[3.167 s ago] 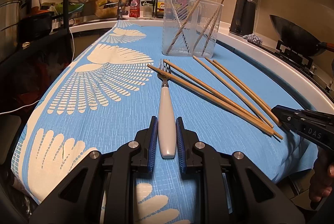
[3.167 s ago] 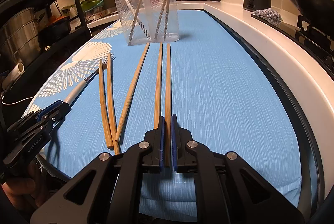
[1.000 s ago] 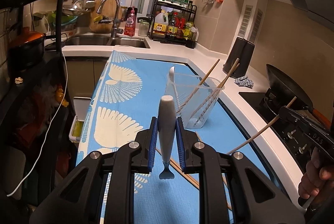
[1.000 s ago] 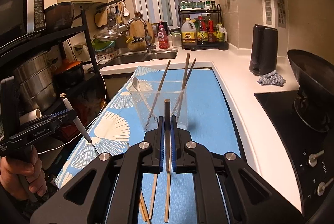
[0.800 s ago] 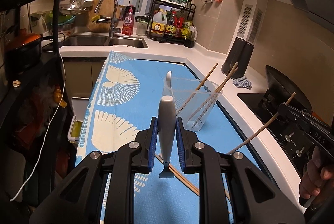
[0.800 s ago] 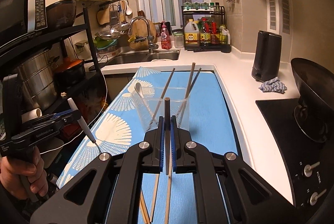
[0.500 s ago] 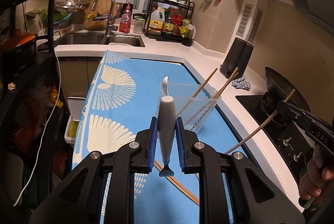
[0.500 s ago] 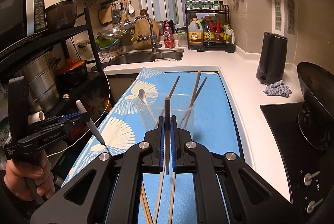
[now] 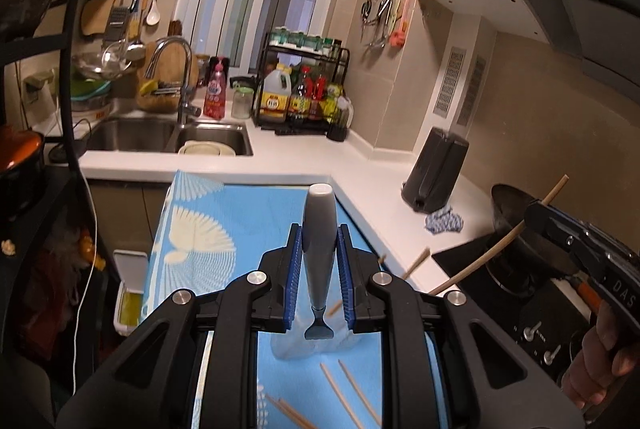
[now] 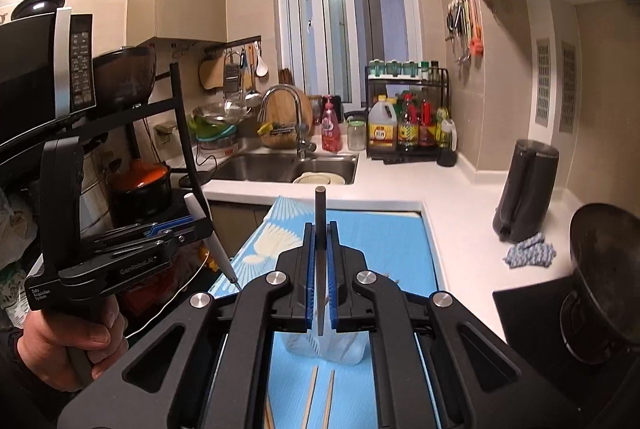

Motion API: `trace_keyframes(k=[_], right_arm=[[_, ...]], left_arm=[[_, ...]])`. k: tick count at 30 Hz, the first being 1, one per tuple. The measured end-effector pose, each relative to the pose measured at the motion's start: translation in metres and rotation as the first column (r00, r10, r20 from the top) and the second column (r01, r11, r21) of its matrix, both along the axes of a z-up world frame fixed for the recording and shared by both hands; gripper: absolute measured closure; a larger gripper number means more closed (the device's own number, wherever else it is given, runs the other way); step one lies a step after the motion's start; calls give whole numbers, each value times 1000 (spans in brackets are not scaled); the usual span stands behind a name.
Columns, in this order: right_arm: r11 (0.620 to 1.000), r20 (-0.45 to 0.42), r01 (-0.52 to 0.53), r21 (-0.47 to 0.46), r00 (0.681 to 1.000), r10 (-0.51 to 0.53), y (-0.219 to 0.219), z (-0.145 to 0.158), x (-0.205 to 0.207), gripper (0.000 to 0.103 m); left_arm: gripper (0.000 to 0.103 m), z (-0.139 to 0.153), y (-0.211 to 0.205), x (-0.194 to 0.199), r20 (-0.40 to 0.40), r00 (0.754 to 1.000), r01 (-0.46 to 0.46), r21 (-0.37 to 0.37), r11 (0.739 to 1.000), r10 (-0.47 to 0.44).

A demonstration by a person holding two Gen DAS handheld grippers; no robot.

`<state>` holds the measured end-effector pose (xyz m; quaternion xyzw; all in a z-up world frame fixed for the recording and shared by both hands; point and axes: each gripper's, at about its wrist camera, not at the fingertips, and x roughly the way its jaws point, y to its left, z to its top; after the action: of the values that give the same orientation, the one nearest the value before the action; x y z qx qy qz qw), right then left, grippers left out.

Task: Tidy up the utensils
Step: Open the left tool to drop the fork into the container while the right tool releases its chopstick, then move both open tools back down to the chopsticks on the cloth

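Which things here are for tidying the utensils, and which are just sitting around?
For the job: fork in the left gripper; chopstick in the right gripper; clear container; loose chopsticks on the blue cloth.

Just around: sink, sauce bottles, wok, rag.

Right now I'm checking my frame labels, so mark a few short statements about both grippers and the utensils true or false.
1. The left gripper is shut on the white-handled metal fork. True.
2. The fork's tines point up. False: the handle end is up, the tines point down.
3. The right gripper is open. False: it is shut on a thin wooden chopstick.
4. The clear plastic container stands on the blue patterned cloth. True.
5. No chopsticks lie on the cloth. False: loose wooden chopsticks lie there.
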<state>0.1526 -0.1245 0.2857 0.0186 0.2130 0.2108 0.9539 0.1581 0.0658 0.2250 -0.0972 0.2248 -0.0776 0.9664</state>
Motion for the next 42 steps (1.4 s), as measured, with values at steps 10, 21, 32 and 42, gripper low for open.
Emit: trace_keyframes(k=[10,21,32,42], right_arm=[[999,0,48,-10,999,-48,5,-20,41,98],[998,-117,39,-48,992,-45,23,-85,78,98],[996,-210,56,-64,975,-68,18,-113,85,84],[995,-105,89,-52,990,-94,-7,-76,33,78]], left_arm=[[85,-29,-2,51,-60,998,-6,19,1000,7],[85,-77,-12,82,-133,991,40,57,998,-32],[66,-89,-4,82,-156,988,19,23,1000,-16],[65,-51,1,15,-46,999,-25,25,999,26]])
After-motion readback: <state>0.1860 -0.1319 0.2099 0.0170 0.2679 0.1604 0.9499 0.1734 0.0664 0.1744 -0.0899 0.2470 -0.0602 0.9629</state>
